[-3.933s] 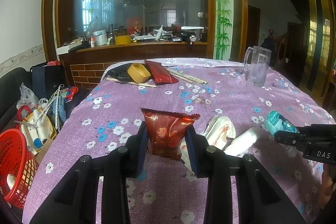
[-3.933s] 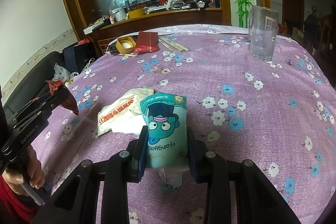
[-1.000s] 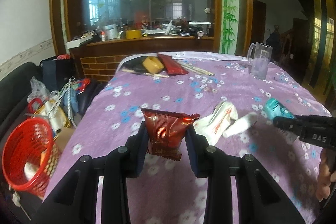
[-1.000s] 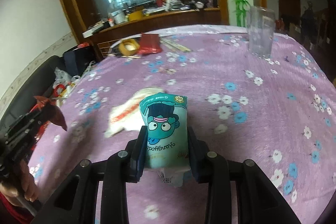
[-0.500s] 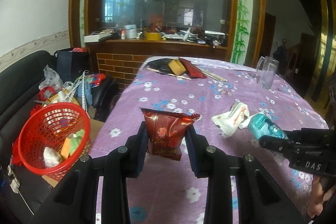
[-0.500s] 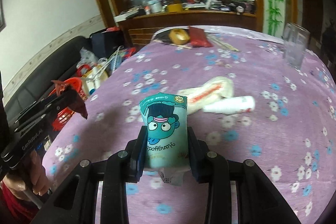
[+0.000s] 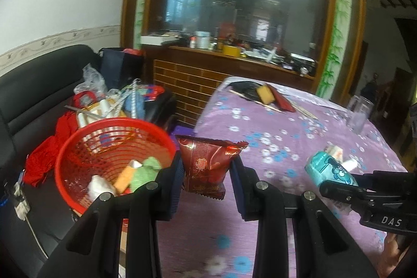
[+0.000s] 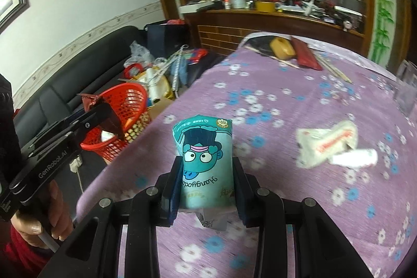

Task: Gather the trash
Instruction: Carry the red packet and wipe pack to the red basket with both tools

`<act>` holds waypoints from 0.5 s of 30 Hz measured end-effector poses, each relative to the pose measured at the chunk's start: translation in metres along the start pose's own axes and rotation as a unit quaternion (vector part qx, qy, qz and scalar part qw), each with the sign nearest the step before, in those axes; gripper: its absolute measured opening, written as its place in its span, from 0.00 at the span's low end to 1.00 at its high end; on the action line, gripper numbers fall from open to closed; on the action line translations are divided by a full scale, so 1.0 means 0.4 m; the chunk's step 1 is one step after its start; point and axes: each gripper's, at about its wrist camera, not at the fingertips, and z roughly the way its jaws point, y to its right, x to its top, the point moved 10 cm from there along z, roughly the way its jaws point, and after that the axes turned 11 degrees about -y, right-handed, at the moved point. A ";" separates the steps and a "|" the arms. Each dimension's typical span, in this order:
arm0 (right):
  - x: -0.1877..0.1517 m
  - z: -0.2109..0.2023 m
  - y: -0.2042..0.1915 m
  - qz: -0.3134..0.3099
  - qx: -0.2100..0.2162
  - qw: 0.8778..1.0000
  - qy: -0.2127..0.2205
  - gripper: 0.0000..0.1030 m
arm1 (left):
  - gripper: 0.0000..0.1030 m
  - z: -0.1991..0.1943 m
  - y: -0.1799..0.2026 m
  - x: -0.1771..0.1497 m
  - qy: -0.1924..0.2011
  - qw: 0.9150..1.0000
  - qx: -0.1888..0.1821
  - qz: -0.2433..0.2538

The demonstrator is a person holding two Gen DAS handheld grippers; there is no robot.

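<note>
At the table edge: both grippers hang over the purple cloth (image 8: 299, 106), each carrying trash.
Left gripper (image 7: 206, 171): clenched on a red packet (image 7: 208, 163), upright between the pads.
Right gripper (image 8: 206, 171): clamped on a teal pouch (image 8: 204, 155), print facing the camera.
Basket (image 7: 78, 142): red, off the table at 9 o'clock of the left gripper, already holding scraps.
Left on the table: white wrapper (image 8: 328, 142) at 3 o'clock of the pouch, a white tube touching it.
Risk, packet: released short of the rim, it likely lands on the floor or the cloth.
Risk, pouch: the farther carry; a slack grip could let it slide out.
Risk, grippers: close together, they may knock at the basket mouth.
</note>
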 end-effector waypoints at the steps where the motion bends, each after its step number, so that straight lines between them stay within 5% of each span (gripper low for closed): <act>1: 0.009 0.006 -0.014 -0.003 0.003 1.000 -0.001 0.37 | 0.32 0.001 -0.018 0.004 0.001 1.000 0.004 -0.005; 15: 0.121 0.053 -0.214 -0.062 0.036 0.997 -0.006 0.38 | 0.32 -0.005 -0.224 0.028 0.003 0.997 0.059 -0.053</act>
